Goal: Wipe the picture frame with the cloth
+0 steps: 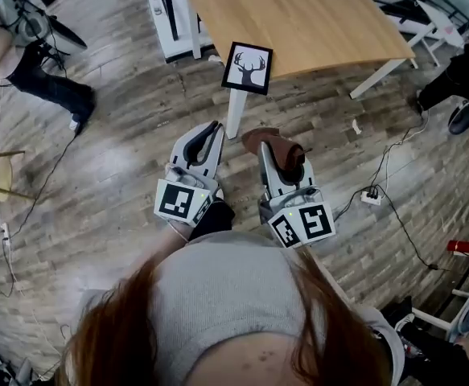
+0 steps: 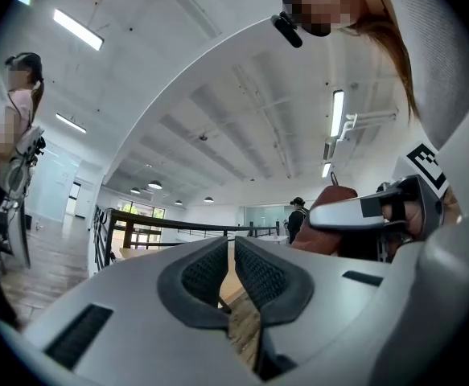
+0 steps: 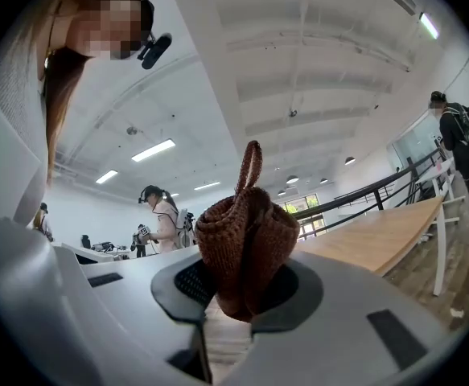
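A black picture frame (image 1: 248,67) with a deer print stands upright at the near edge of the wooden table (image 1: 298,14). Both grippers are held low, short of the table, over the wood floor. My right gripper (image 1: 281,153) is shut on a bunched brown knitted cloth (image 1: 268,140), which bulges up between the jaws with a loop on top (image 3: 246,244). My left gripper (image 1: 211,132) is beside it, jaws shut with nothing between them (image 2: 230,268). In the left gripper view the right gripper (image 2: 379,215) and the cloth (image 2: 331,203) show at the right.
A white table leg (image 1: 236,111) stands just beyond the grippers. A power strip (image 1: 371,198) and cables lie on the floor to the right. Another person (image 1: 45,79) is at the upper left. White frames and equipment (image 1: 170,14) stand behind the table.
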Motion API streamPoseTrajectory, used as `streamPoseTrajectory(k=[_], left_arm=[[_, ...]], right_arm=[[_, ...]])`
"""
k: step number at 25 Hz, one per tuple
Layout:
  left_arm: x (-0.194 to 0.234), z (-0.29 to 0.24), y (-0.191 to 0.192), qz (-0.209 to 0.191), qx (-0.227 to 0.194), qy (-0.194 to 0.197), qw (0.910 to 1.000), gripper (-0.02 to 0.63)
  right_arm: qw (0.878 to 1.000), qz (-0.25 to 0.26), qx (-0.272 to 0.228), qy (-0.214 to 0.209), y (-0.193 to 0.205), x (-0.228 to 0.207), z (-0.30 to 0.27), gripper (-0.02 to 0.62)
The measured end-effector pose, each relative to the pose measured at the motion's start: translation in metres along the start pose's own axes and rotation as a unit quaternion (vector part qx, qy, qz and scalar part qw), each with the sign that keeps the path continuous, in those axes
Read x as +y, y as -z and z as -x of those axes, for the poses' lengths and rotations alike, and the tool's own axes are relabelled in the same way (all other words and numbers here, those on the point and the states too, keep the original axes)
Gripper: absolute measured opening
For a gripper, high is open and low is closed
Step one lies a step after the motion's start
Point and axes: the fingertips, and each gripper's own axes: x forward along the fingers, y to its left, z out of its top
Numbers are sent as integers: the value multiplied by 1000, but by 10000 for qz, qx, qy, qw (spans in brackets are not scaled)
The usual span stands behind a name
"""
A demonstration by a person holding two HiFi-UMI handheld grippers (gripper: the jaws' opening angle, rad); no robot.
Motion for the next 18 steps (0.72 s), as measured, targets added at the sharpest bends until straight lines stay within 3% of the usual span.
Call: streamPoseTrajectory(k=[6, 12, 18], left_arm=[[54, -49, 8, -84, 218, 295, 9993, 12], [53, -81, 38, 344, 561, 881, 9939, 14], [74, -112, 55, 713, 625, 629, 9935, 38]], right_arm=[[10000, -42, -36, 76, -1, -14, -73, 97], [9995, -176, 174, 213, 3, -44, -89, 97], [9990, -330, 214, 216, -3, -86, -105, 97]])
